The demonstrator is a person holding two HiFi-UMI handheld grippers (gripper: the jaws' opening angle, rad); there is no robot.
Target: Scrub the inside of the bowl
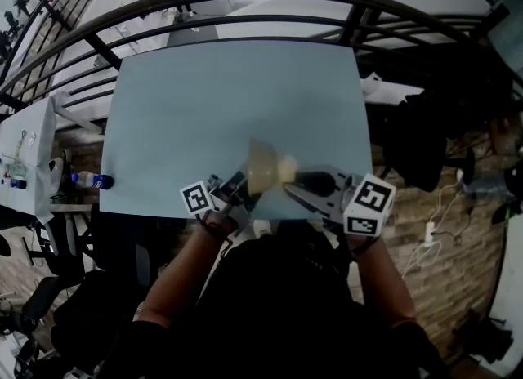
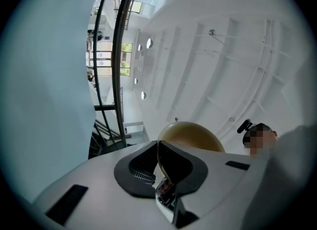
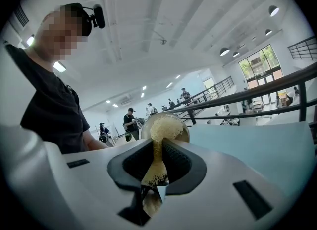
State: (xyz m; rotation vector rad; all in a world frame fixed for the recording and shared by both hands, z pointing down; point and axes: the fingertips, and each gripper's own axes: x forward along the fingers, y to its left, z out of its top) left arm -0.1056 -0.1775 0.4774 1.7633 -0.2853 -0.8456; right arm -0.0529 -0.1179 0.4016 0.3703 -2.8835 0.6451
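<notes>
Bowl (image 1: 261,165) rim is pinched edge-on in the left tool (image 2: 158,147). The right tool (image 3: 157,144) clamps a scrubber (image 3: 161,129) pressed inside it, over the near edge of the surface (image 1: 237,108). Hard scrubbing could lever the bowl out of that thin rim hold and drop it.

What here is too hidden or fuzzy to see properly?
- The bowl: blurred in the head view; the left gripper view shows only its outside.
- Its inside: in the right gripper view, mostly covered by the scrubber.
- Label on the bottle: head view, too small to read.
</notes>
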